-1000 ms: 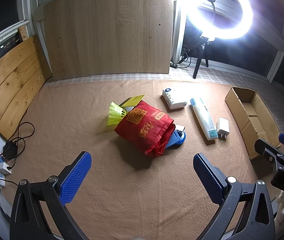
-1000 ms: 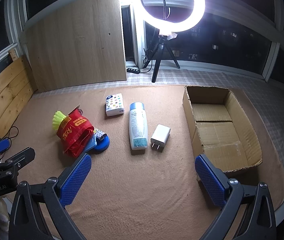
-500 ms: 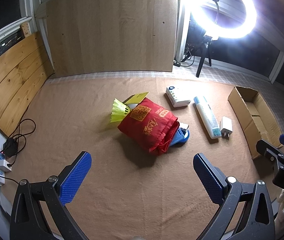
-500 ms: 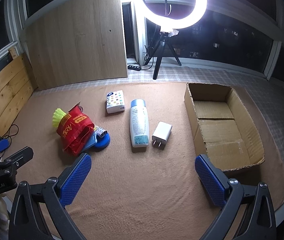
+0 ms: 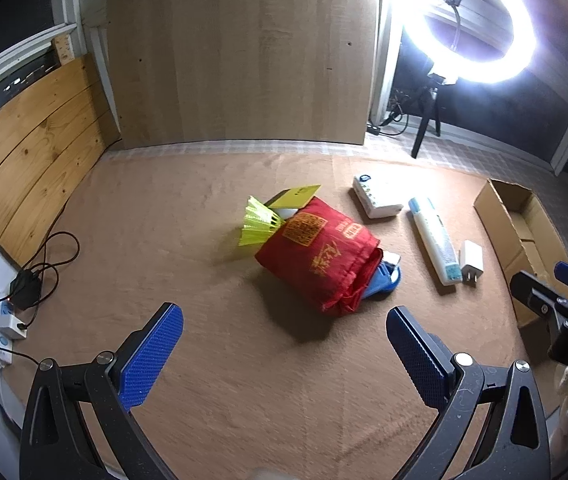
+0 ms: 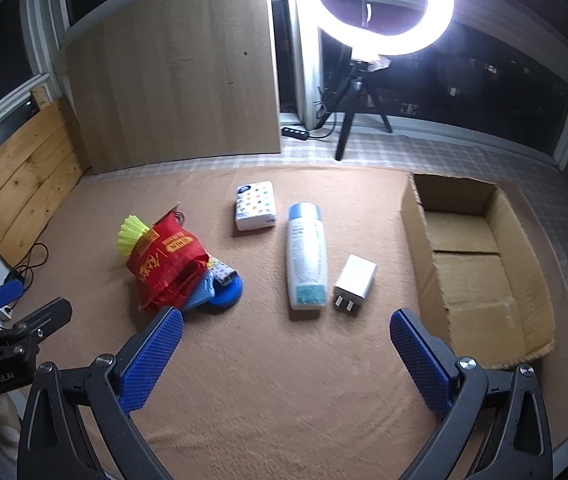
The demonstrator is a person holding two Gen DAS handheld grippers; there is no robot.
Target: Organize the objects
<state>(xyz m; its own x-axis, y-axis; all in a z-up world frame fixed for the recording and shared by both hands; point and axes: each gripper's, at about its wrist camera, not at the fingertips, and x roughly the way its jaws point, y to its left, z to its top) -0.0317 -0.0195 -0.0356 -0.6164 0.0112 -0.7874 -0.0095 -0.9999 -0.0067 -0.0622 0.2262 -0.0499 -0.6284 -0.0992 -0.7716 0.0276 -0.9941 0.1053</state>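
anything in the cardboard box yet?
No. In the right wrist view the cardboard box shows only its bare bottom flaps; the bottle and charger lie on the mat beside it.

Tan carpet (image 6: 284, 380), wood panel wall (image 6: 172, 80), ring light (image 6: 383, 8) on tripod, dark windows (image 6: 503, 92)

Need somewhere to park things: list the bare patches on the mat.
Free: the brown mat in front of both open grippers, and the stretch left of the red fabric bag. Crowded: the row from the bag to the white charger beside the open cardboard box.
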